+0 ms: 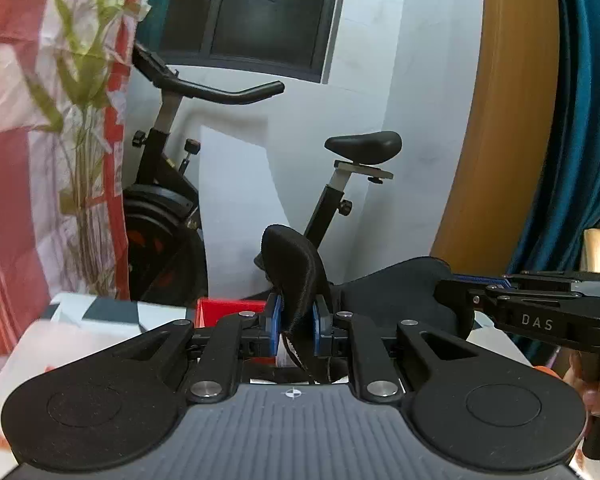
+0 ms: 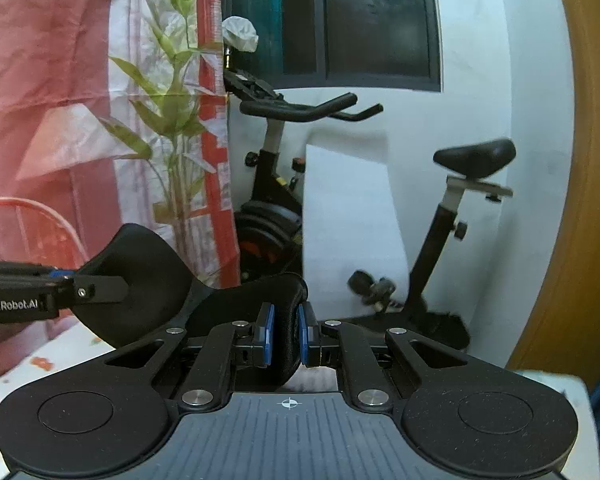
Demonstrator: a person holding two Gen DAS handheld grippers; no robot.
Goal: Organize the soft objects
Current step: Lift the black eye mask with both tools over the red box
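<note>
A black padded eye mask (image 1: 296,264) is held up between both grippers. My left gripper (image 1: 297,328) is shut on one end of it, the blue pads pinching the fabric, with a white label hanging below. My right gripper (image 2: 286,334) is shut on the other end (image 2: 260,300). In the left wrist view the right gripper (image 1: 456,292) comes in from the right, gripping the mask's wide cup (image 1: 396,292). In the right wrist view the left gripper (image 2: 112,290) comes in from the left over the other cup (image 2: 140,276).
A red box (image 1: 228,308) and a grey-and-white patterned box (image 1: 112,308) lie on a white printed cloth (image 1: 60,356). A black exercise bike (image 2: 284,208) stands ahead by the white wall. A red and white curtain (image 1: 40,120) hangs at left, a wooden door (image 1: 500,120) at right.
</note>
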